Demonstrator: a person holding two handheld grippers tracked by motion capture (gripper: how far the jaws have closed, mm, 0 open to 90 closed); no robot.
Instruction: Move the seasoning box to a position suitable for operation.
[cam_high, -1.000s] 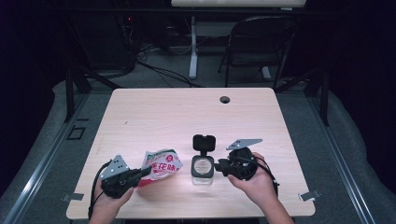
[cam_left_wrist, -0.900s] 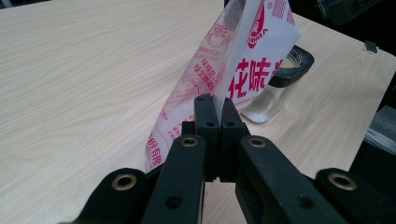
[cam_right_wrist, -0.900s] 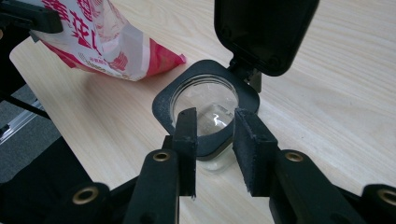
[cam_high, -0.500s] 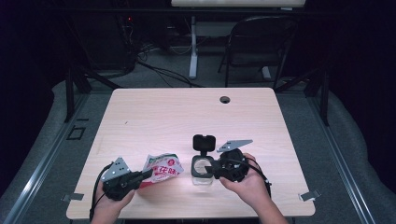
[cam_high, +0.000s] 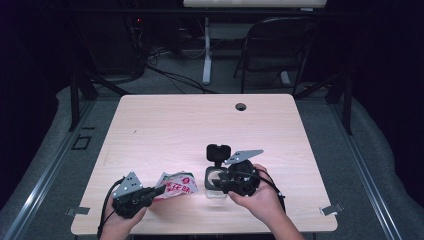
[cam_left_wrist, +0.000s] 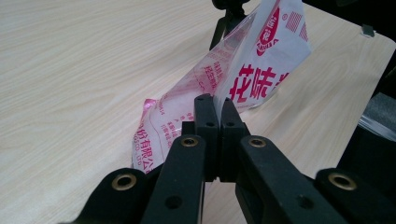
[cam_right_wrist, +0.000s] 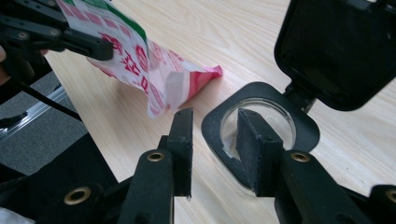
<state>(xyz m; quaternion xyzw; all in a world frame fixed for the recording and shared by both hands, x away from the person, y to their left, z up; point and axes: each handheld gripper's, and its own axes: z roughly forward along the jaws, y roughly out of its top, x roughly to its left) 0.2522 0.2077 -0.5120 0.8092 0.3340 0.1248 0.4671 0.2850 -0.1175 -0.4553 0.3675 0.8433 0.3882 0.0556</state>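
My left gripper (cam_left_wrist: 214, 112) has its jaws pressed tight on the edge of the red-and-white packet (cam_high: 176, 183), which sits near the table's (cam_high: 200, 125) front edge, long axis running from my left claw toward the jar. Just beside it stands the clear jar (cam_right_wrist: 259, 128), black flip lid (cam_high: 218, 152) upright. My right gripper (cam_right_wrist: 219, 140) has just been spreading; it straddles the jar's near rim without gripping, hiding part of it.

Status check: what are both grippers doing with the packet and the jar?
Left gripper shut on the red-and-white packet. Right gripper open, one jaw outside the jar's rim, one inside; jaws just opened. Lid flipped up. Nothing in the way.
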